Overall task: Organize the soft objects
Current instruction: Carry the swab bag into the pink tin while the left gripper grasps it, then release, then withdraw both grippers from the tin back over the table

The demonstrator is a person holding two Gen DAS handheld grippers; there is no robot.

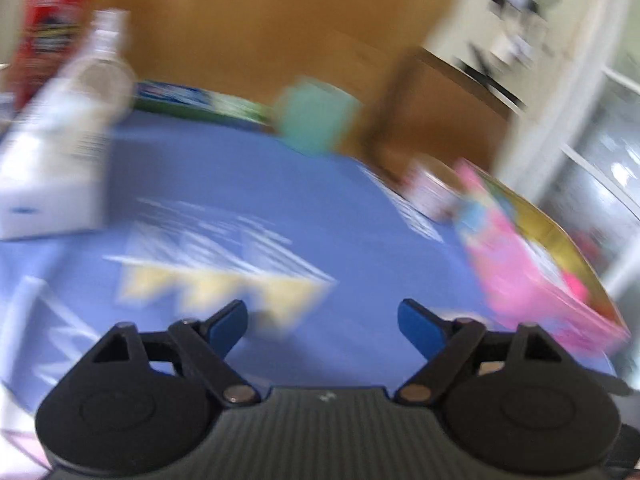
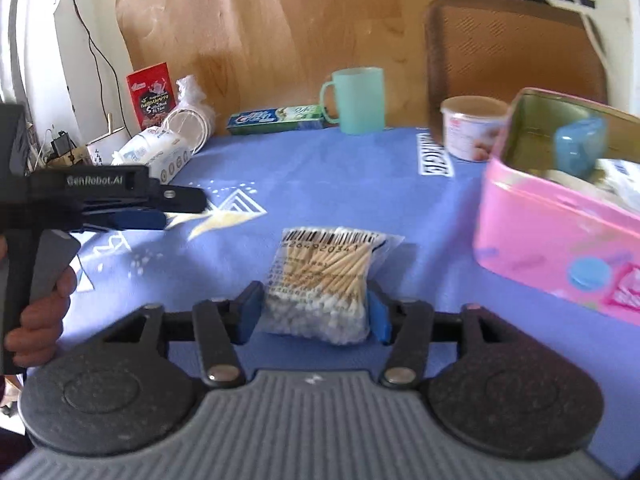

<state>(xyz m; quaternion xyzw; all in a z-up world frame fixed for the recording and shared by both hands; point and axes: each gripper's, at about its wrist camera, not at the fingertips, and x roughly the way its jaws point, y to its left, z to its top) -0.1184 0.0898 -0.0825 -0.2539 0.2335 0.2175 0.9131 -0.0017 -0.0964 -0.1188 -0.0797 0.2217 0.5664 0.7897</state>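
My right gripper is shut on a clear bag of cotton swabs, its blue pads pressing both sides, just above the blue tablecloth. An open pink tin box stands to the right and holds a blue case and a white packet. My left gripper is open and empty over the cloth; its view is blurred. It also shows in the right wrist view at the left. A white pack of cotton pads lies at the back left, and shows in the left wrist view.
A teal mug, a toothpaste box, a white tub, a stack of plastic cups and a red packet line the table's back edge. A brown chair stands behind. The pink tin is right of my left gripper.
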